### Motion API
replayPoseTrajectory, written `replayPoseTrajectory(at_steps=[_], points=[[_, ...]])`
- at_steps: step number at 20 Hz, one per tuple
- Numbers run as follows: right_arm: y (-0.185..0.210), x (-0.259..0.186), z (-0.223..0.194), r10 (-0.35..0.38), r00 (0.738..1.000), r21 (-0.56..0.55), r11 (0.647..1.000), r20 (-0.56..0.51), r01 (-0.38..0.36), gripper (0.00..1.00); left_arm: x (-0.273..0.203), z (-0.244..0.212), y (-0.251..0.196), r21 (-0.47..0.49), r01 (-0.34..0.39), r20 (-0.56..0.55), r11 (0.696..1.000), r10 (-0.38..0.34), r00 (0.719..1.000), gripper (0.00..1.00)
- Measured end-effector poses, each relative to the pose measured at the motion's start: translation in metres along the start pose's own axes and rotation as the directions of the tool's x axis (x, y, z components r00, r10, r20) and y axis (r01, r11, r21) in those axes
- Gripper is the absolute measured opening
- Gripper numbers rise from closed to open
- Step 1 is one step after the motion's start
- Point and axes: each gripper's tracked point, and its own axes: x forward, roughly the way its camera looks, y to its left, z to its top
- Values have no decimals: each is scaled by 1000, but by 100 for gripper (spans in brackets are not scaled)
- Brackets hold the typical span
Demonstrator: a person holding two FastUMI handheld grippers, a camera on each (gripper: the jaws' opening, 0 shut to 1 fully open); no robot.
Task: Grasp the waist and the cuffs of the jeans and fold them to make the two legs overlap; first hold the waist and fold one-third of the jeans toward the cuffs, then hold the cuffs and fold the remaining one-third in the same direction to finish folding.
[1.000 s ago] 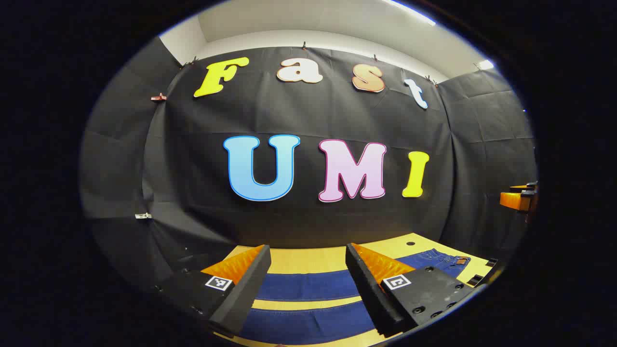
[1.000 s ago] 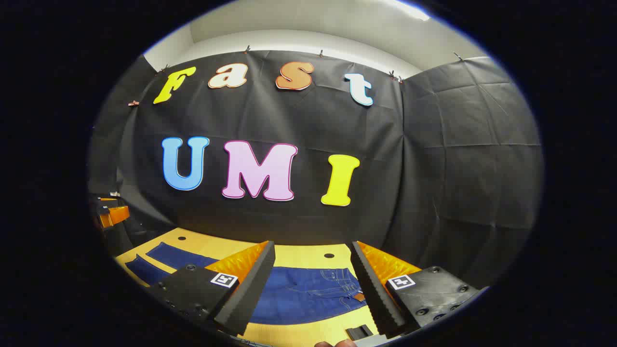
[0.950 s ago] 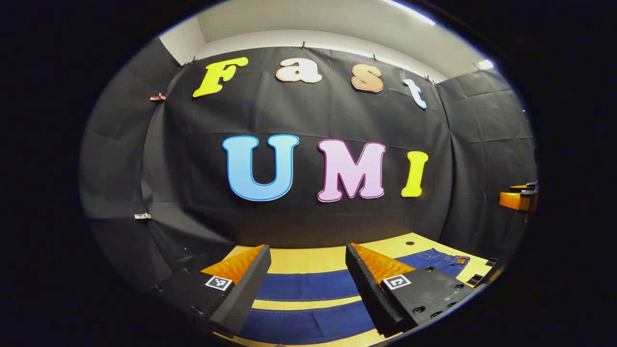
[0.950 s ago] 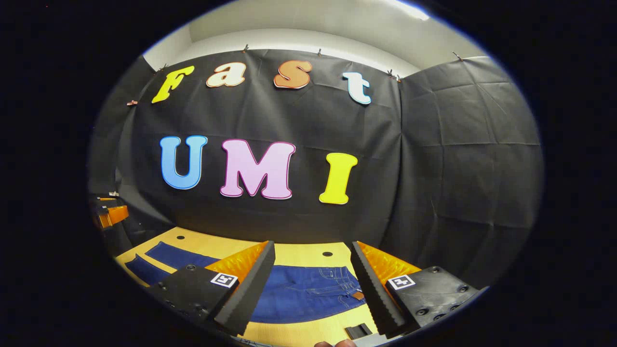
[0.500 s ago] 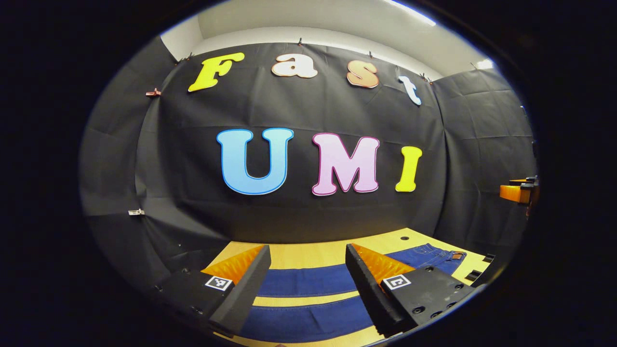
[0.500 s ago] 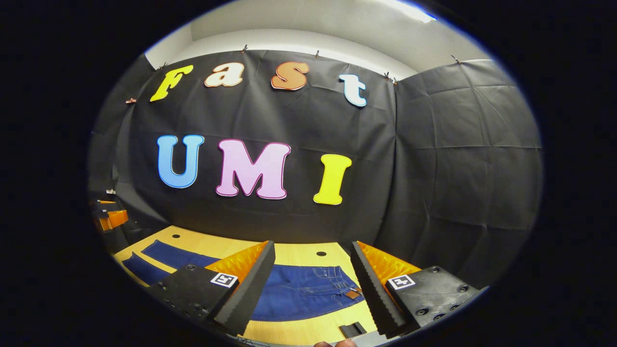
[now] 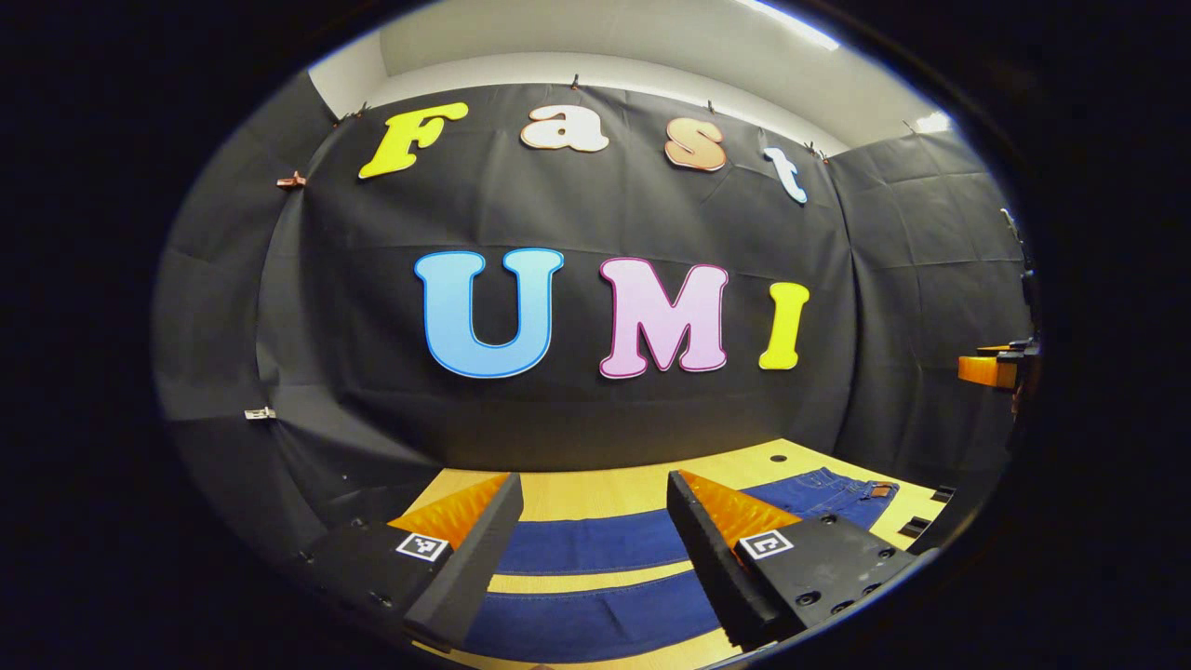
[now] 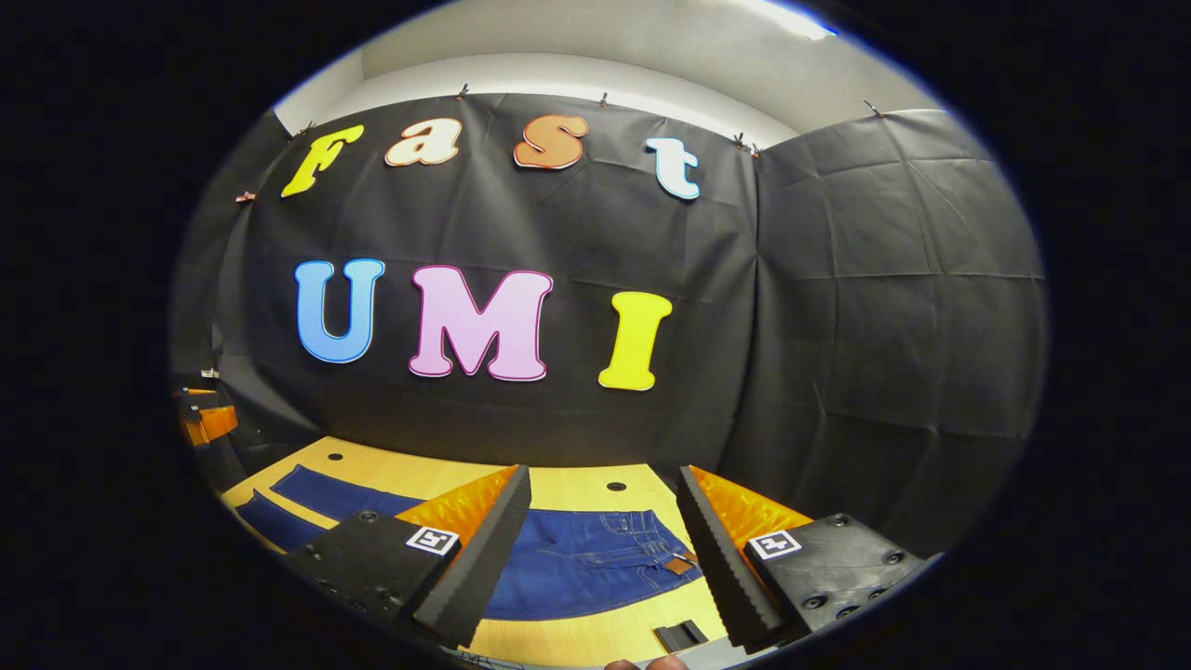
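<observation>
Blue jeans (image 7: 595,549) lie flat on the wooden table (image 7: 595,493), the two legs side by side with a strip of table between them. My left gripper (image 7: 595,498) hangs open above the legs, nothing between its fingers. The waist of the jeans (image 8: 595,558), with a brown patch, lies under my right gripper (image 8: 605,489), which is open and holds nothing. The waist (image 7: 837,493) also shows at the right in the left gripper view, and the legs (image 8: 316,498) at the left in the right gripper view.
The black cloth wall (image 7: 595,400) stands close behind the table. Small round holes (image 8: 616,486) dot the tabletop. A small black object (image 8: 681,636) lies at the table's near edge. The other gripper (image 7: 991,369) shows at the far right, and the left one (image 8: 209,421) at the far left.
Both views have tilted down a little and more of the tabletop and jeans shows. Both grippers stay open and above the jeans.
</observation>
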Motion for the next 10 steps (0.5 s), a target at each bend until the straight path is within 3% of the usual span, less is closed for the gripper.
replayPoseTrajectory(at_steps=[3, 6, 8, 10], points=[[9, 14, -8, 81, 997, -61, 995, -17, -82, 100, -2, -5, 9, -12, 19, -13, 1000, -19, 1000, 98], [-3, 37, -42, 145, 984, -157, 974, -106, -161, 97, -3, -23, 24, -6, 90, -35, 996, -90, 995, 98], [-12, 49, -82, 189, 958, -226, 945, -216, -238, 97, -3, -47, 45, 51, 128, -84, 990, -124, 989, 98], [-24, 59, -126, 225, 909, -290, 897, -351, -334, 97, -3, -74, 65, 148, 180, -163, 973, -156, 974, 97]])
